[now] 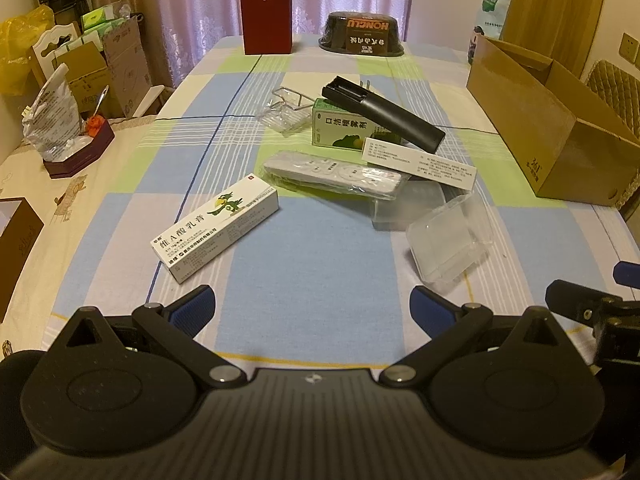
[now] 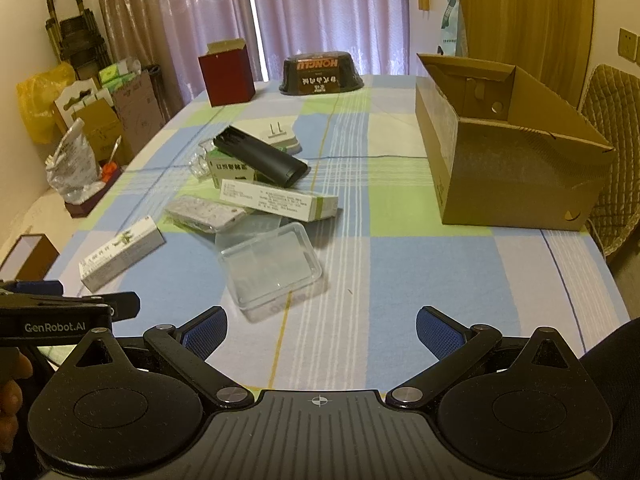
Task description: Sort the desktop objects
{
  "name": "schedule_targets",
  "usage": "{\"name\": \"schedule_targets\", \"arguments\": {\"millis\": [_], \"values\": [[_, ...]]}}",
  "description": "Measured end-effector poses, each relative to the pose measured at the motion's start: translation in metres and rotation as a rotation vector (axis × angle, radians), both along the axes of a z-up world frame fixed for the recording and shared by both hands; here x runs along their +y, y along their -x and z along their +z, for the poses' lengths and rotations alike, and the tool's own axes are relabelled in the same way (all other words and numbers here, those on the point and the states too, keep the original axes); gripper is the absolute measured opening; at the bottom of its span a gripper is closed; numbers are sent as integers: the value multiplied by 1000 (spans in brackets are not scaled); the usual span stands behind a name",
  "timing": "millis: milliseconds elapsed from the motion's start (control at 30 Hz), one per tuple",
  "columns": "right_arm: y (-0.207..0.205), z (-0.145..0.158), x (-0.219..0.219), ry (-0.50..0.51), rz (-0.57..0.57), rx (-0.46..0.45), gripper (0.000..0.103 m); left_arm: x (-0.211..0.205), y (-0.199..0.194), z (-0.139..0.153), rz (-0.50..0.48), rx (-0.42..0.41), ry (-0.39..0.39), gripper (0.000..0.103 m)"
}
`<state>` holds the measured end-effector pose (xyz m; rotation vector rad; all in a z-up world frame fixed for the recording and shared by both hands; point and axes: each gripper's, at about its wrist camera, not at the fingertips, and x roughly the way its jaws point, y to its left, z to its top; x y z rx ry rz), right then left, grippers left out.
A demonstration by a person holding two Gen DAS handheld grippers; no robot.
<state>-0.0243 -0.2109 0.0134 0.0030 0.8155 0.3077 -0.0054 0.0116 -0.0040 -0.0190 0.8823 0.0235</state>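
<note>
A jumble of objects lies mid-table: a white ointment box with a bird print (image 1: 216, 230) (image 2: 122, 254), a wrapped white remote (image 1: 334, 174) (image 2: 206, 213), a green box (image 1: 344, 130) (image 2: 230, 172) with a black case (image 1: 384, 114) (image 2: 260, 156) leaning across it, a long white box (image 1: 420, 166) (image 2: 278, 200), and a clear plastic container (image 1: 448, 240) (image 2: 270, 270). My left gripper (image 1: 312, 310) hovers open over the near cloth, empty, just short of the ointment box. My right gripper (image 2: 322, 332) is open and empty too, close behind the clear container.
An open cardboard box (image 1: 552, 128) (image 2: 508, 148) stands on the right of the table. At the far end are a dark red box (image 1: 266, 20) (image 2: 226, 74) and a black bowl pack (image 1: 362, 34) (image 2: 320, 72). A small glass dish (image 1: 286, 110) and white plug (image 2: 278, 134) lie behind the pile.
</note>
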Motion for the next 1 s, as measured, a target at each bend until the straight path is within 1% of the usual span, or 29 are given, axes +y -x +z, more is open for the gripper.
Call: {"name": "schedule_targets", "arguments": {"millis": [67,200,300,500,567,633,700,767,900,1000], "values": [[0,3,-1,-18,3,-12,103,3,-1,2,8,-1,13,102],[2,15,-5,-71,10,-85,103,8,-4,8,18,-9,19,102],[-1,20,-5,-84,19,-125,103,14,-8,12,25,-15,17,102],[-19,23,10,-14,75,-132,103,34,-24,22,28,-27,14,102],[-25,21,16,14,103,-121,103,43,-33,25,17,-24,-18,102],[-31,14,23,56,141,-94,103,50,-41,27,-18,-22,-57,102],[-35,6,31,101,181,-85,103,55,-51,26,-76,-6,-107,102],[-39,-3,37,115,217,-73,103,58,-58,23,-139,3,-159,102],[-52,-25,46,155,254,-21,103,59,-69,9,-267,17,-261,102],[-59,-38,53,184,302,-5,103,63,-77,-4,-315,41,-268,102]]}}
